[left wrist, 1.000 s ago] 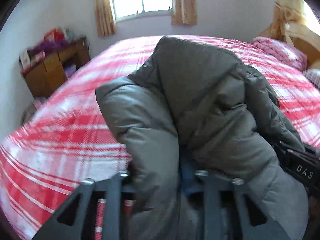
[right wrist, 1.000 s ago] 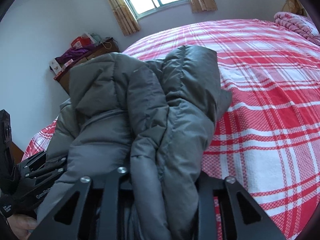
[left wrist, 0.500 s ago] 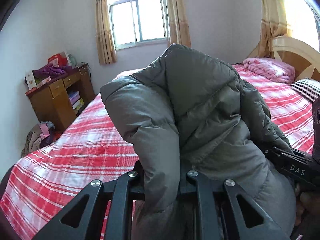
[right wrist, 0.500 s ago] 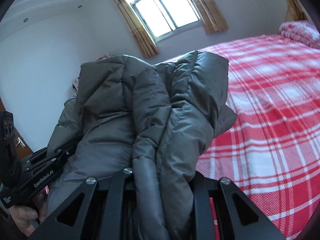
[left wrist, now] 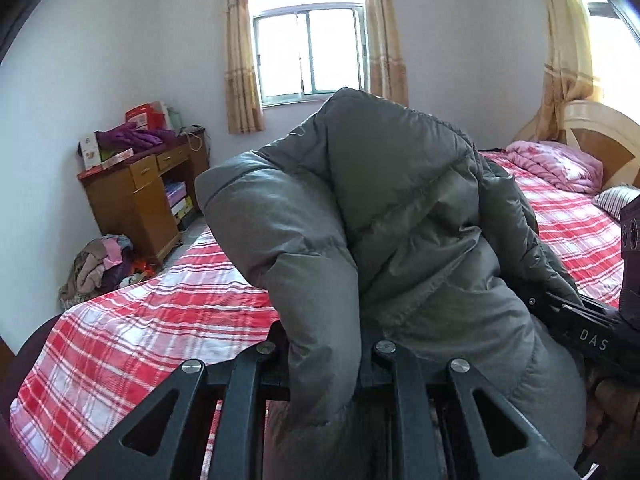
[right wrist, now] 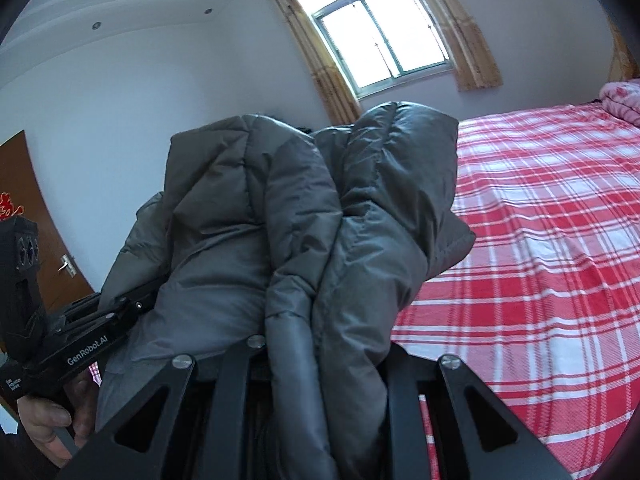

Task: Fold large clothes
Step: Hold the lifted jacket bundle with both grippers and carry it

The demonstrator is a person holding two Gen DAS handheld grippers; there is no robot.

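A bulky grey padded jacket [left wrist: 400,216] is bunched and lifted above the red-and-white plaid bed [left wrist: 160,320]. My left gripper [left wrist: 324,354] is shut on a fold of the jacket at its lower edge. My right gripper [right wrist: 320,348] is shut on another fold of the same jacket [right wrist: 320,208]. The jacket hangs over both grippers and hides the fingertips. The right gripper body [left wrist: 584,332] shows at the right of the left wrist view; the left gripper body [right wrist: 80,344] shows at the left of the right wrist view.
The bed [right wrist: 540,260] spreads to the right, with a pink quilt [left wrist: 556,164] and wooden headboard [left wrist: 600,136] at its far end. A wooden desk [left wrist: 140,196] with clutter stands by the left wall, a pile of clothes [left wrist: 100,264] on the floor beside it. A brown door [right wrist: 28,216] stands left.
Both grippers have risen with the jacket and tilted upward; the bed has dropped in view and the window and walls now fill the upper part. The grips have not changed.
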